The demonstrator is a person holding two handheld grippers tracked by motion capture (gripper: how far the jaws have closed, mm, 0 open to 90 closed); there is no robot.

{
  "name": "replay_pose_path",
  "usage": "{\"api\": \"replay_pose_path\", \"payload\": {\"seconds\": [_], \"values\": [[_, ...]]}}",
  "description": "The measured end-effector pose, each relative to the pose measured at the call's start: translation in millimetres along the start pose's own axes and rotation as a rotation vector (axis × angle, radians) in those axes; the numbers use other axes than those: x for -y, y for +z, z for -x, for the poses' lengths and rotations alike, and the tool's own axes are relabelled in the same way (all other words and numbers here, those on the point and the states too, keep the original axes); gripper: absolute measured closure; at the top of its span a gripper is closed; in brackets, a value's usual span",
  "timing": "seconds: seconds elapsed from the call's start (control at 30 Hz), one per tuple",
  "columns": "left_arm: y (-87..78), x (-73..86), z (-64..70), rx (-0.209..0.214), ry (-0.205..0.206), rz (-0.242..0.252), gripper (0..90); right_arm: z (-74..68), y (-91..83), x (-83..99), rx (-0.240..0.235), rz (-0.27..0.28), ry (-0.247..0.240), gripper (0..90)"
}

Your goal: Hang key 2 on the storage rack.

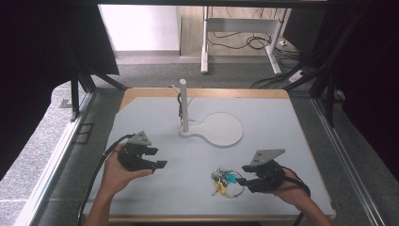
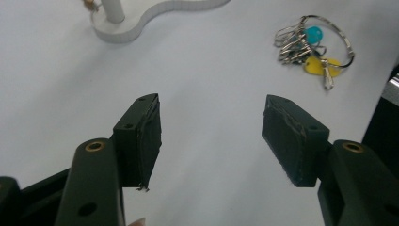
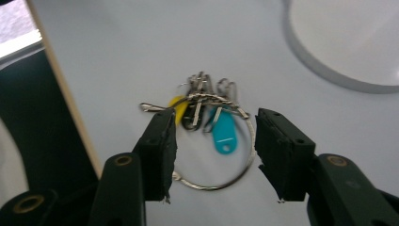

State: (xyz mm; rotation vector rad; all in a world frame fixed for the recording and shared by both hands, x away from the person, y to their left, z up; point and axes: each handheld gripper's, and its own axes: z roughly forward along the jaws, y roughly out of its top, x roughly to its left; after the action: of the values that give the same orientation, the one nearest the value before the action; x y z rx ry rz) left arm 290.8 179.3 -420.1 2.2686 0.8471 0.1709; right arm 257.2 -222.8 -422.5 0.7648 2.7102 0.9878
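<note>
A bunch of keys on a large wire ring (image 1: 226, 181), with a teal tag (image 3: 223, 134) and a yellow tag (image 2: 316, 66), lies flat on the table near the front right. My right gripper (image 1: 245, 173) is open just right of it. In the right gripper view its jaws (image 3: 214, 150) straddle the near side of the ring without closing on it. My left gripper (image 1: 160, 158) is open at the front left, holding nothing; in the left gripper view (image 2: 211, 141) bare table lies between the jaws, and the keys (image 2: 313, 47) sit farther off to the right.
A white stand with an upright post (image 1: 183, 106) and a round flat base (image 1: 221, 129) occupies the table's middle, and a small dark item hangs at the post. The base's rim (image 3: 320, 70) lies beyond the keys. The table's front edge (image 1: 211, 217) is close to both hands.
</note>
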Motion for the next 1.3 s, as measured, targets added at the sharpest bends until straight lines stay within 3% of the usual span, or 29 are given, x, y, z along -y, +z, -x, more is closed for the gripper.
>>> {"api": "replay_pose_path", "payload": {"seconds": [0.07, 0.13, 0.23, 0.27, 0.3, 0.33, 0.43, 0.53, 0.87, 1.07, 1.23, 1.3], "values": [[1.7, 3.2, -1.1, -0.003, -0.008, 0.007, 38.4, -6.2, 4.4, -8.7, -0.033, -0.062, -0.018, 53.5], [2.8, 4.4, -3.0, -0.003, -0.006, -0.006, 38.4, -7.9, 5.7, -10.6, -0.038, -0.077, -0.021, 54.4], [5.1, 7.0, -2.7, -0.010, 0.002, -0.020, 38.3, -13.9, 12.4, -16.0, -0.062, -0.150, -0.050, 57.5], [7.8, 8.6, -2.8, -0.004, -0.008, -0.016, 38.4, -18.1, 19.5, -18.7, -0.080, -0.208, -0.066, 59.2], [9.0, 9.4, -3.7, -0.003, -0.005, -0.025, 38.4, -18.1, 19.5, -18.7, -0.080, -0.208, -0.066, 59.2], [13.5, 11.4, -5.6, 0.006, -0.015, -0.034, 38.2, -20.7, 26.2, -20.0, -0.091, -0.252, -0.083, 60.4], [15.4, 13.2, -6.8, 0.006, -0.015, -0.041, 38.2, -23.7, 34.0, -20.4, -0.102, -0.296, -0.099, 61.3], [14.0, 14.0, -5.6, 0.009, -0.033, -0.024, 38.2, -28.4, 50.2, -20.0, -0.112, -0.372, -0.135, 62.3], [12.4, 17.0, -6.2, 0.008, -0.033, -0.023, 38.1, -24.8, 77.4, -15.0, -0.118, -0.455, -0.124, 67.5], [12.7, 21.5, -10.8, 0.004, -0.059, -0.024, 38.2, -27.1, 87.5, -16.2, -0.123, -0.487, -0.131, 71.7], [13.8, 25.0, -10.6, 0.001, -0.069, -0.027, 38.1, -30.4, 92.2, -22.3, -0.071, -0.527, -0.129, 85.7], [13.1, 25.6, -9.1, 0.000, -0.074, -0.018, 38.1, -31.6, 93.4, -24.2, -0.067, -0.545, -0.125, 86.8]]}}
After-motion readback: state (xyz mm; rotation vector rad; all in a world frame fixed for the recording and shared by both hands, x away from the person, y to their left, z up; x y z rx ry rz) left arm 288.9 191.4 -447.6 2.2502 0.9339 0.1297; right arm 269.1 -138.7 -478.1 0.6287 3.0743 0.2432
